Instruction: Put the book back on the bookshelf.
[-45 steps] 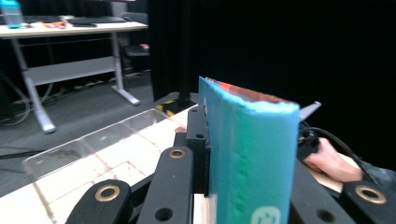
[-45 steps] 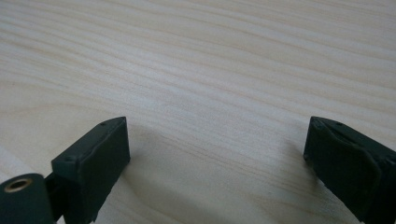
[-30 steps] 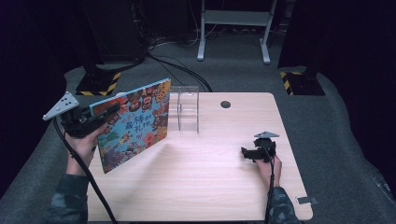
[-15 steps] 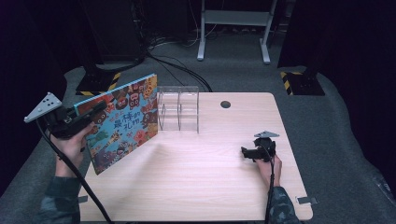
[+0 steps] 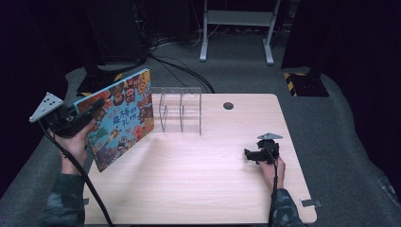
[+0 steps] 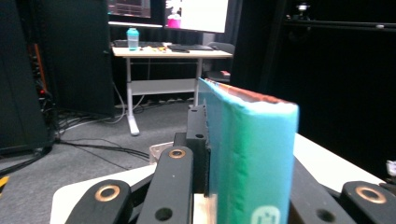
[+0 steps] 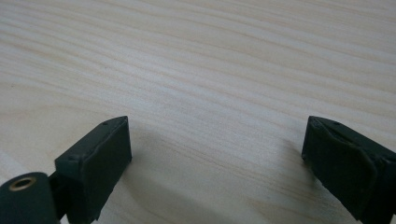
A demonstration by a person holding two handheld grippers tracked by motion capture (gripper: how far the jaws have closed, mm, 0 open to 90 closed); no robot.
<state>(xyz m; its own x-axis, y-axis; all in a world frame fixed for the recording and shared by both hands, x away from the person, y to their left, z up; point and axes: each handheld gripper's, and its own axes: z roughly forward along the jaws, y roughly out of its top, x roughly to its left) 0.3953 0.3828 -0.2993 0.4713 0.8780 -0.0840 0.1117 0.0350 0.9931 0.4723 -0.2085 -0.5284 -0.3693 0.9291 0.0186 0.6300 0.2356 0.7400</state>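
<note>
High view, with both gripper views. The left gripper (image 5: 92, 108), at about 9 o'clock on the table's (image 5: 198, 189) left edge, has its jaws clamped on a picture book (image 5: 120, 118). The book is lifted clear of the tabletop and tilted, its upper corner toward 12 o'clock and its lower corner toward 7 o'clock. The cover carries a crowd of cartoon figures in orange, red and teal around a pale panel with large dark characters in an East Asian script; they are too small to be read with certainty. In the left gripper view the book (image 6: 247, 158) stands edge-on between the black jaws, showing a teal spine with a small white emblem at its foot; the emblem's detail is blurred.

Just beside the book, at about 12 o'clock, a clear acrylic rack (image 5: 179, 109) with upright dividers stands on the table; whether book and rack touch cannot be told. A round cable hole (image 5: 228, 105) lies at about 1 o'clock.

The right gripper (image 5: 253, 155) rests low over the table at about 4 o'clock, well apart from the book. In the right gripper view its jaws stand wide apart with bare wood grain (image 7: 210, 70) between them.
</note>
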